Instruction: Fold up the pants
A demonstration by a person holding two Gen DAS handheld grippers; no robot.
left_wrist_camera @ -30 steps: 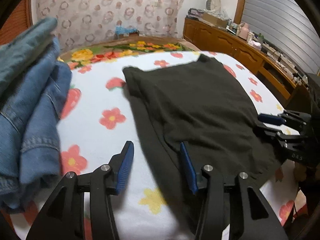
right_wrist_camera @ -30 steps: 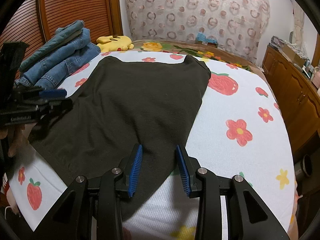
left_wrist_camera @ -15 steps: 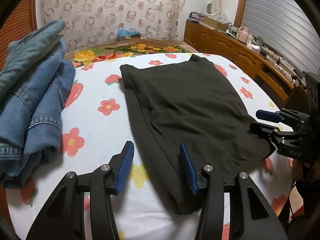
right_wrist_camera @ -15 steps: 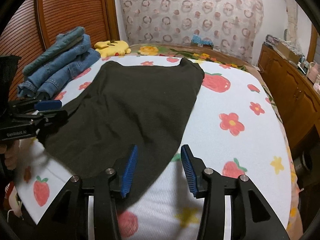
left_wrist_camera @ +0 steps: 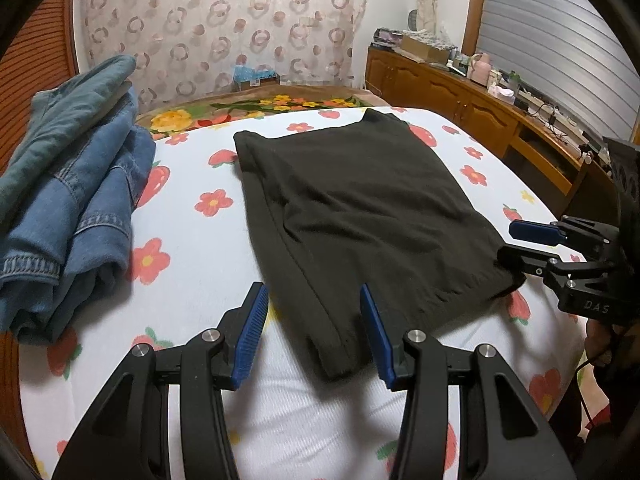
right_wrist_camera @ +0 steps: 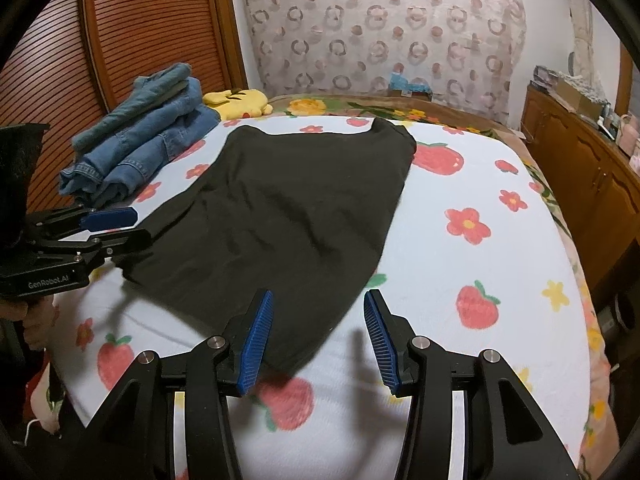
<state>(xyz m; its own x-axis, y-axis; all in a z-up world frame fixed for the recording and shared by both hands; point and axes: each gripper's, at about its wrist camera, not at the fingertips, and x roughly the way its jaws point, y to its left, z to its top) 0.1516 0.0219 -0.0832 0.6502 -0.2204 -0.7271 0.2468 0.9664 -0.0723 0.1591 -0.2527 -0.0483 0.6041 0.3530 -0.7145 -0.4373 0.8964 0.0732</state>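
Left wrist view: both grippers, left gripper (left_wrist_camera: 314,336) and right gripper (right_wrist_camera: 318,338), empty, parted above dark pants (left_wrist_camera: 360,216).

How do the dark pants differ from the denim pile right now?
The dark pants lie spread flat mid-bed in one thin layer; the denim pile is stacked thick at the bed's left edge. The pants are plain blackish; the denim is blue with visible seams. Both rest on the floral sheet, untouched by either claw.

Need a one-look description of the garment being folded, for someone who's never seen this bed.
On the bed's strawberry-and-flower sheet, the dark pants lie flat in the middle. Unlike the blue denim stack near the wooden doors, they are plain, near-black and spread out.
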